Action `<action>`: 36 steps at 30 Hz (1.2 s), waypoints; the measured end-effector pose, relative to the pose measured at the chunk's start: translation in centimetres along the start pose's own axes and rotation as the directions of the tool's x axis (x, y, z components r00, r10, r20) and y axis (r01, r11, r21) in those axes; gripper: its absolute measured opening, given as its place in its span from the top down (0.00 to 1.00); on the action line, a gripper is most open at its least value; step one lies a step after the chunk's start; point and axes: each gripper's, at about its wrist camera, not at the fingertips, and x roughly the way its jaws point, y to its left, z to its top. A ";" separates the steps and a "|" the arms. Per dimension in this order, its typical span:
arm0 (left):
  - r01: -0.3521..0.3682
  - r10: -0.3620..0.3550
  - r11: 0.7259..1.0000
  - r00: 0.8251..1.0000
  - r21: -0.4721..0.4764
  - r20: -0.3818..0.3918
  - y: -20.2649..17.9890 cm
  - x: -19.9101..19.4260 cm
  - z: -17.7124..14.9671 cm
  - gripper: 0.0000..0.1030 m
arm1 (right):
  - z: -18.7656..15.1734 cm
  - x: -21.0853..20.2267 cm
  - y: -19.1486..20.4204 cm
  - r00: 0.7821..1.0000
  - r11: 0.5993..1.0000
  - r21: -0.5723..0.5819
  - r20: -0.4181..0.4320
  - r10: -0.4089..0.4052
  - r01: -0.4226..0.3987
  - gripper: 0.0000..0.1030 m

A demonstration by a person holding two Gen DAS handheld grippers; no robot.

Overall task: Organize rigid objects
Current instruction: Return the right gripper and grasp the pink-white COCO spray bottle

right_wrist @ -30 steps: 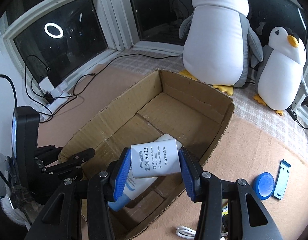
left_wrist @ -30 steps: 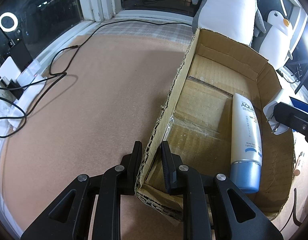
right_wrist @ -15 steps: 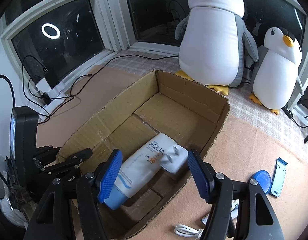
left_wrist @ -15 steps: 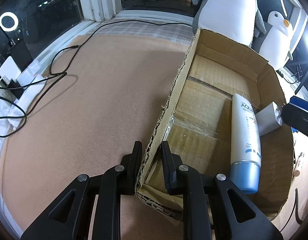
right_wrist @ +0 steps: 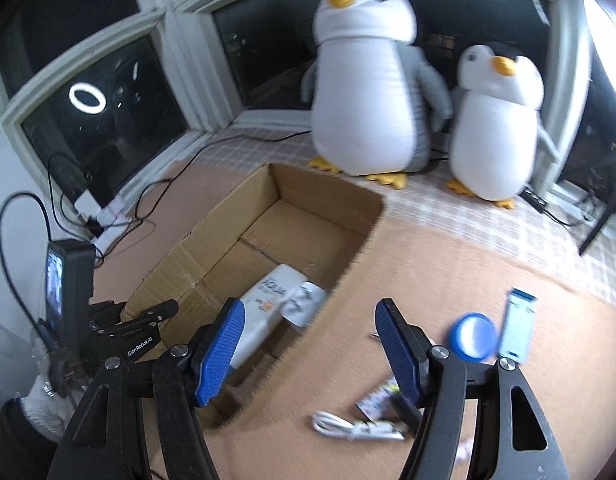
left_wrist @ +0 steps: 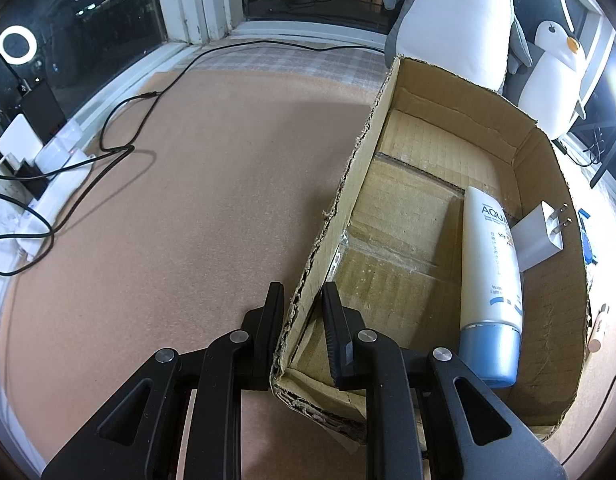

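Note:
My left gripper is shut on the near left wall of an open cardboard box, one finger outside and one inside. In the box lie a white tube with a blue cap and, leaning against it, a white power adapter with its prongs up. In the blurred right wrist view my right gripper stands open and empty above the box's right edge. The tube and the adapter show between its blue pads.
Right of the box on the brown mat lie a round blue lid, a blue-and-white flat piece, a white cable and a small packet. Two plush penguins stand behind the box. Black cables and a power strip lie far left.
My right gripper opened and let go of the adapter, which dropped into the box beside the tube. It then drew back up and to the right. The left gripper kept still.

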 end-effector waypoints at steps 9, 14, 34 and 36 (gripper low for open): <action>0.002 -0.002 1.000 1.000 0.003 0.000 0.1 -0.1 0.0 0.83 | -1.8 -4.3 -4.7 0.997 0.994 0.080 0.023 -0.076 0.074 0.38; 0.001 -0.001 1.000 1.000 0.002 0.000 0.1 -0.1 0.0 0.83 | -3.2 -5.1 -7.0 0.995 0.991 0.094 0.003 -0.096 0.095 0.38; 0.001 -0.001 1.000 1.000 -0.001 0.001 0.0 -0.1 0.1 0.83 | -9.8 -1.3 -14.0 0.975 0.890 0.434 -0.215 -0.047 0.139 0.66; 0.002 -0.002 1.000 1.000 -0.001 0.001 0.0 -0.1 0.1 0.83 | -9.9 -0.7 -14.0 0.973 0.882 0.450 -0.229 -0.037 0.139 0.66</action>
